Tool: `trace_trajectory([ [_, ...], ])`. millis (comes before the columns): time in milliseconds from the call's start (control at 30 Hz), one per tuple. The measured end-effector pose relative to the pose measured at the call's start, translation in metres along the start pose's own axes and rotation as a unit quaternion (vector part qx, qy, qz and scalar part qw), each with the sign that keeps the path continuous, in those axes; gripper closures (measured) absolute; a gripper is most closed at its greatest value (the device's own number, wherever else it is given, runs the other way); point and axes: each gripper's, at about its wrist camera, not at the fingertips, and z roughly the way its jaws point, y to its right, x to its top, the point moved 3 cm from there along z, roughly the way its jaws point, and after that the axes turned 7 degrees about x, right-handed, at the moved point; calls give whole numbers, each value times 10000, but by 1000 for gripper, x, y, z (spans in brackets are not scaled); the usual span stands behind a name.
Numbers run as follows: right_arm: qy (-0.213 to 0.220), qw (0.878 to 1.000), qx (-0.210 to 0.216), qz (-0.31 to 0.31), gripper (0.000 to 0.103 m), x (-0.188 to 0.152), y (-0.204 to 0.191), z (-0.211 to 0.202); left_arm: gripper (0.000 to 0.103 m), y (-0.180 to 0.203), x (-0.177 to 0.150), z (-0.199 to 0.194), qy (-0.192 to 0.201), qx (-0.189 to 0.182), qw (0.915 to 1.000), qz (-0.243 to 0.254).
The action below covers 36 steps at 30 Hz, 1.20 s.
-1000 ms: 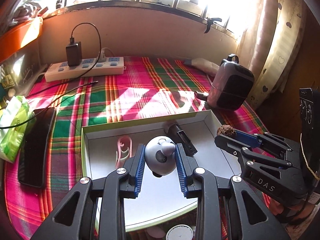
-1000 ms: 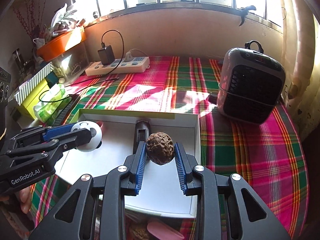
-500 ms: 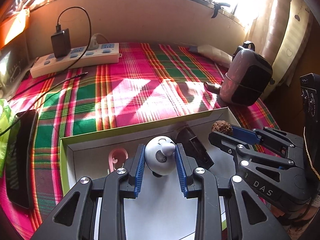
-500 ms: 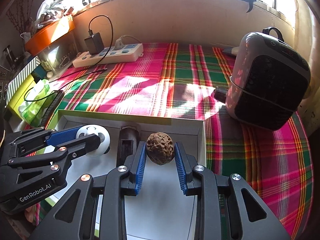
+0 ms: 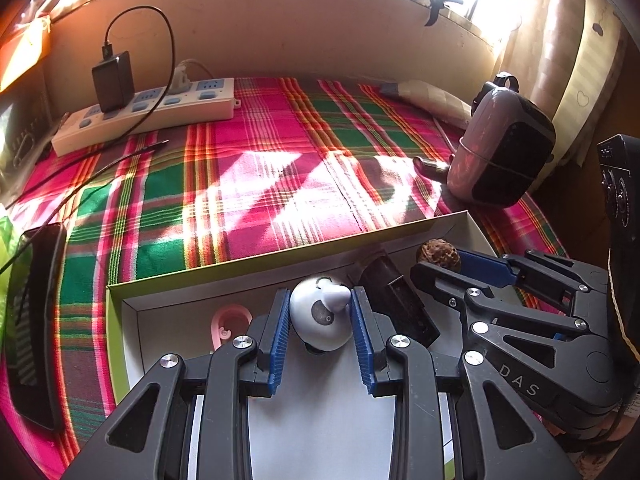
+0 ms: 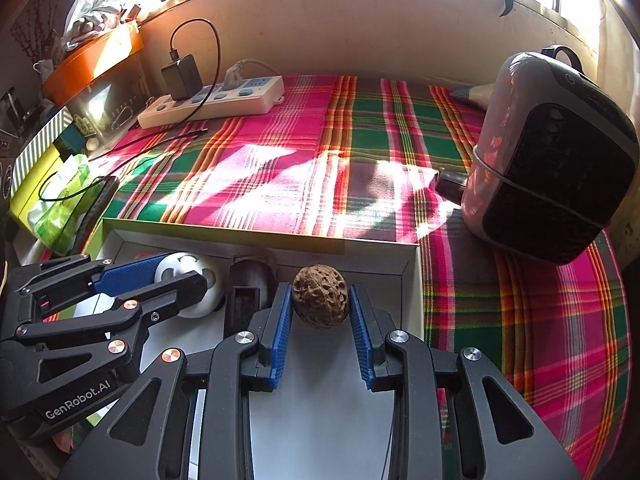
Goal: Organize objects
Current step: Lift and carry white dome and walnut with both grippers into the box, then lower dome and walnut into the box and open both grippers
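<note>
The left gripper's fingers [image 5: 278,328] hide the pink clip [image 5: 228,320] lower half and the panda ball's [image 5: 320,316] sides. The phone [image 5: 34,320] is cut by the frame edge; the dark cylinder [image 6: 450,182] runs behind the heater [image 6: 552,160]

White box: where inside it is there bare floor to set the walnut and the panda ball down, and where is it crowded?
Inside the white box, the floor nearest the cameras is bare. The far wall is crowded: pink clip, dark rectangular case, with the panda ball in the left gripper and the walnut in the right gripper beside it.
</note>
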Motion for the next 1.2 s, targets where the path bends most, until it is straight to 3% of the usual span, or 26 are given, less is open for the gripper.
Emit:
trace_trajectory([
  [933,-51,9999,28,158,72,-1,1,4,72,-2,0,3,-20,47,10000,-4],
  [1033,-5,9999,18,170,64,-1,1,2,72,-2,0,2,-3,53,10000,-17],
  [1200,14,9998,18,191,61,-2,2,0,69,-2,-1,-1,6,66,10000,-25],
])
